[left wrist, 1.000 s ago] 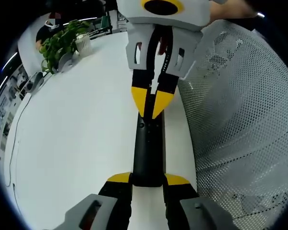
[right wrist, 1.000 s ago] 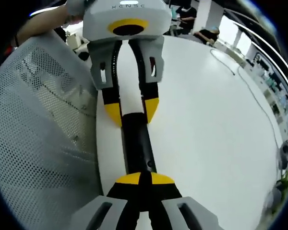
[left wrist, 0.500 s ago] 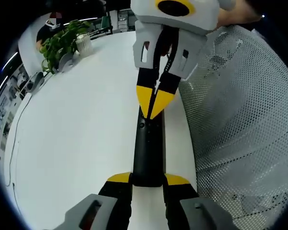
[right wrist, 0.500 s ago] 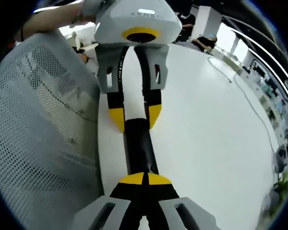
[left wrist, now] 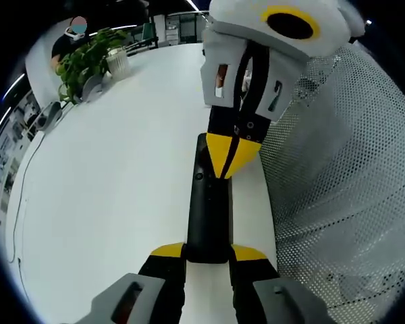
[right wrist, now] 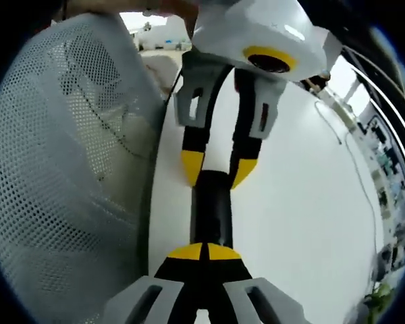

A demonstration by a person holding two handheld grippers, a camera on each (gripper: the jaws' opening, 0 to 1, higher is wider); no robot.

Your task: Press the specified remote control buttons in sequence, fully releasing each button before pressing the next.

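Left tongs (left wrist: 207, 253) clamped on remote (left wrist: 208, 209) at 6 o'clock | right tongs (left wrist: 231, 162) closed, tips on remote's 12 o'clock end | white desk (left wrist: 108, 182).

The two views face each other along the same black remote control (left wrist: 208, 209), each from close above the white bench (left wrist: 108, 196). The left gripper view looks down the remote's length with the right gripper (left wrist: 231, 158) entering from the upper middle of the frame. The right gripper view looks back the opposite way, with the left gripper (right wrist: 216, 177) upper centre. Both share the remote (right wrist: 212, 216), the bench (right wrist: 304, 202) and a white mesh chair back (left wrist: 344, 175), at right in one view and at left (right wrist: 67, 169) in the other.
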